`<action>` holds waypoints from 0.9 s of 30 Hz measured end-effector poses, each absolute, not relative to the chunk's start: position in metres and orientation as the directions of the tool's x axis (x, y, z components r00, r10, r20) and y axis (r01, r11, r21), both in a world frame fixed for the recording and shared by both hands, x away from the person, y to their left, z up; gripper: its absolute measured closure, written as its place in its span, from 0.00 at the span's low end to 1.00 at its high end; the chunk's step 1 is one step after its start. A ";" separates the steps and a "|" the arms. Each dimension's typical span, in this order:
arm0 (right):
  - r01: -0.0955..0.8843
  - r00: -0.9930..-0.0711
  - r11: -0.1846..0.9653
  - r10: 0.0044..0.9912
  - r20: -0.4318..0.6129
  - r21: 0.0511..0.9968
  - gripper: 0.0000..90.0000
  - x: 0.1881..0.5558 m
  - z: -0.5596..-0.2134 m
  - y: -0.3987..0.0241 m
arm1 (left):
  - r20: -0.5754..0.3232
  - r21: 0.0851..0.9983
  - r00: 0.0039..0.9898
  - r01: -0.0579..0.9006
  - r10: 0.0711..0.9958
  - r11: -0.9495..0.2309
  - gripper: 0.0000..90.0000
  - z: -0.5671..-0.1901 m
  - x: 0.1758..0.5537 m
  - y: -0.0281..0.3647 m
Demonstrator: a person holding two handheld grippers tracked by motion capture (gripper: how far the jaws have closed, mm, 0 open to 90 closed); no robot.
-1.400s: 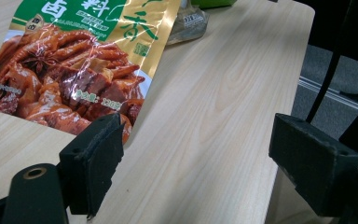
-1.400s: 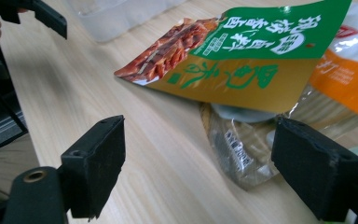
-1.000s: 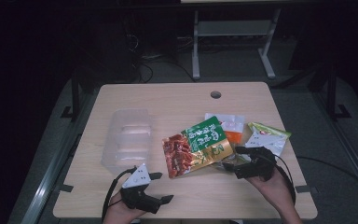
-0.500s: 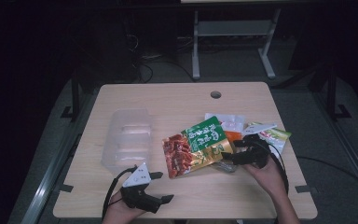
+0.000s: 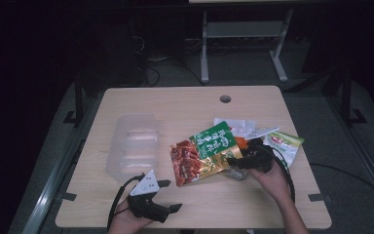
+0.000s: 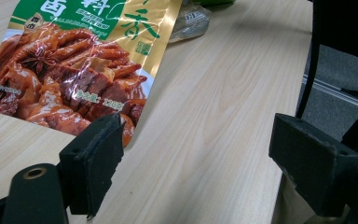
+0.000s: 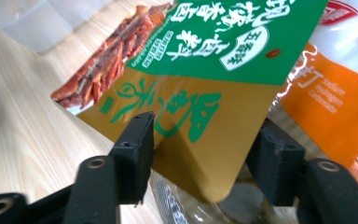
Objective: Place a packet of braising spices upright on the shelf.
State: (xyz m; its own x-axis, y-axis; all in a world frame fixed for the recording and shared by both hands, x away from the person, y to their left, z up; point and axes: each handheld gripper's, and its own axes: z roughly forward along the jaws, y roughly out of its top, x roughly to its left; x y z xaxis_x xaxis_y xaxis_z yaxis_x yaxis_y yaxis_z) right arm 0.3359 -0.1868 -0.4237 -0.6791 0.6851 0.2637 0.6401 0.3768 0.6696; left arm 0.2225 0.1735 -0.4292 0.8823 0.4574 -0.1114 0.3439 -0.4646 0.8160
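1. Snack pouch (image 5: 205, 155), the green and gold one with the red braised meat printed on it, lies flat in the middle of the tabletop (image 5: 185, 105), with its gold corner sticking in between the jaws of my right gripper (image 5: 237, 161).
2. That gripper has just been closing, but the pads aren't pressing on the corner yet, so it's half shut with nothing pinched.
3. What could go wrong: the film is slick and I've only got a corner, so if I bite too shallow I reckon it just slides out when I lift.
4. Also, there's a clear wrapper (image 7: 186, 205) under that corner and an orange pack (image 7: 326, 100) just beside it. I could snag one and drag the whole pile.
5. My left gripper (image 5: 168, 196) sits spread wide and holding nothing at the near edge, with the pouch's meaty end close in front.
6. Clear plastic tray (image 5: 132, 144) sits off to the left, apart from the pouch.
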 end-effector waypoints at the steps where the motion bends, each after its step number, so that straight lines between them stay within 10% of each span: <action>1: 0.642 -0.678 0.372 0.684 0.270 0.670 0.51 0.337 -0.424 -0.186 | -0.112 0.816 0.882 0.344 0.458 -0.464 0.19 -0.429 0.223 0.173; 16: 0.701 -0.655 0.286 0.620 0.433 0.653 0.97 0.348 -0.427 -0.188 | -0.112 0.815 0.877 0.350 0.467 -0.461 0.19 -0.429 0.225 0.174; 27: 0.638 -0.720 0.356 0.592 0.363 0.683 0.99 0.345 -0.403 -0.176 | -0.115 0.824 0.874 0.349 0.471 -0.447 0.23 -0.425 0.227 0.173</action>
State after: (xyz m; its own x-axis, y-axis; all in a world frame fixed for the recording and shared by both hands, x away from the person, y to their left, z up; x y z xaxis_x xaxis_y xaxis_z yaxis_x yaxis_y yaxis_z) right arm 0.3450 -0.1762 -0.4026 -0.7197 0.5920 0.3627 0.6375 0.3565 0.6830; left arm 0.2274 0.1728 -0.4251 0.8745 0.4712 -0.1152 0.3492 -0.4466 0.8238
